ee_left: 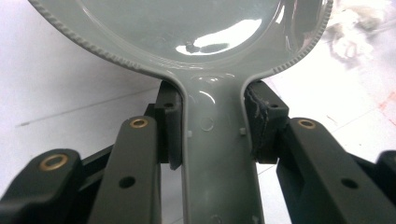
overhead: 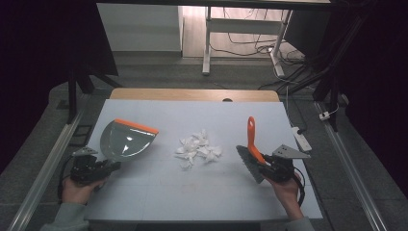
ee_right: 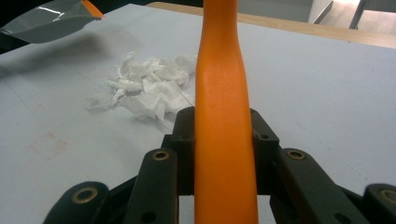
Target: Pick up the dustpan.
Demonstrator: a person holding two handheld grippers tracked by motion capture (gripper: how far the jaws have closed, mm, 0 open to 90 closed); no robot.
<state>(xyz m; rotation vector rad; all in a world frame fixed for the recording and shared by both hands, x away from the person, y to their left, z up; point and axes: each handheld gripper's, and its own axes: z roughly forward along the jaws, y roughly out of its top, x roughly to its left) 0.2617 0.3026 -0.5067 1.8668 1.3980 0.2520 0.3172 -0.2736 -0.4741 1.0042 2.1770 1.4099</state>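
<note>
**Paper scraps wait between dustpan and brush**

Paper scraps (overhead: 197,148) lie in a loose white heap at the middle of the table (overhead: 144,192), well apart from both tools. They look featherlight, soft and crumpled, likely to scatter or drift if struck fast, so a slow, low sweep should suit them better than any pinch.

The left gripper (overhead: 108,167) is clamped on the grey dustpan (overhead: 126,138) by its stiff, glossy handle, jaws pressing both sides; that smooth plastic could twist in the grip, so holding close to the pan seems wise. The right gripper (overhead: 266,166) is closed around the brush (overhead: 251,151) on its orange handle, which points away over the table, with the grey bristles toward the heap.
</note>
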